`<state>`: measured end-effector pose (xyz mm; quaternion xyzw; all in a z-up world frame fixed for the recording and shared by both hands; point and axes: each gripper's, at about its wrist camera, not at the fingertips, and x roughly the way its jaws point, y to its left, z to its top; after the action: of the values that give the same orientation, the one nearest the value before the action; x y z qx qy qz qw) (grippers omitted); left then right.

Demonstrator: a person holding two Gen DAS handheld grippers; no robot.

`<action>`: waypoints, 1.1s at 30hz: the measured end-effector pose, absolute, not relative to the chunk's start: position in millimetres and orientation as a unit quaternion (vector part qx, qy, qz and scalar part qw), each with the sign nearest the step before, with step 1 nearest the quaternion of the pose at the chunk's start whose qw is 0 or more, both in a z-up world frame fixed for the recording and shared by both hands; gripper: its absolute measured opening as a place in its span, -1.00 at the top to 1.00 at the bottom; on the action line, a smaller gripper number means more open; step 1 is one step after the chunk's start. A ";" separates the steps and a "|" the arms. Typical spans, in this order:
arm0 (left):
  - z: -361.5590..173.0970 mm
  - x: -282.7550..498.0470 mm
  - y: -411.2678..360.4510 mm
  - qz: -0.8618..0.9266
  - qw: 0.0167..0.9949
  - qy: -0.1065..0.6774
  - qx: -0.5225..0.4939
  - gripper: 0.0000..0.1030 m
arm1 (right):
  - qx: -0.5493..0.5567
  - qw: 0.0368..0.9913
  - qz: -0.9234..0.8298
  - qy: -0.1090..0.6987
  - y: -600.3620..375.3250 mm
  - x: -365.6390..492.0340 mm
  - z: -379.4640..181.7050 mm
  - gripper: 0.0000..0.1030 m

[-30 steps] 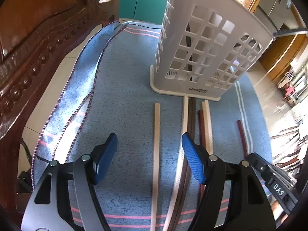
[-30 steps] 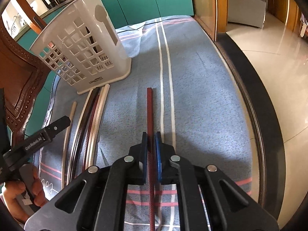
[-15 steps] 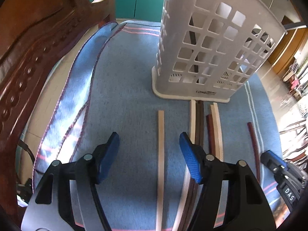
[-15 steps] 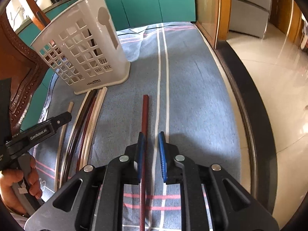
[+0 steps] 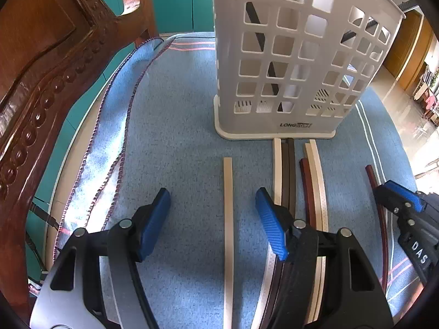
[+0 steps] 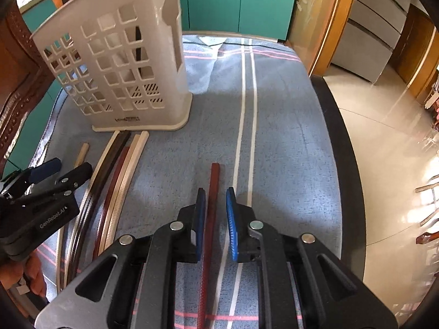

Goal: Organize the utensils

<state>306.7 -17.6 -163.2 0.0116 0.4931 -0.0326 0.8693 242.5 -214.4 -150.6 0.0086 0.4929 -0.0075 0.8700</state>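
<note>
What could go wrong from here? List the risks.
1. The right hand-held gripper is open around the red chopstick; lifting now would leave it on the cloth.
2. The bundled chopsticks touch the basket base; dragging one may disturb the rest.

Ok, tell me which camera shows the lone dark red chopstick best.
The right wrist view: the dark red chopstick lies centred between the right gripper open blue pads on the blue cloth. The left wrist view catches it only at the right edge, partly hidden.
</note>
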 end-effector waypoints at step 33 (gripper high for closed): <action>-123.7 268.5 -11.1 -0.059 0.899 0.431 -0.036 0.86 | 0.064 0.892 -0.004 0.447 -228.7 236.7 -136.8 0.87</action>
<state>268.5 -11.1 -123.7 -0.0364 0.4315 -0.0585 0.8995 236.7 -228.7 -136.8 0.0643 0.4474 -0.0043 0.8920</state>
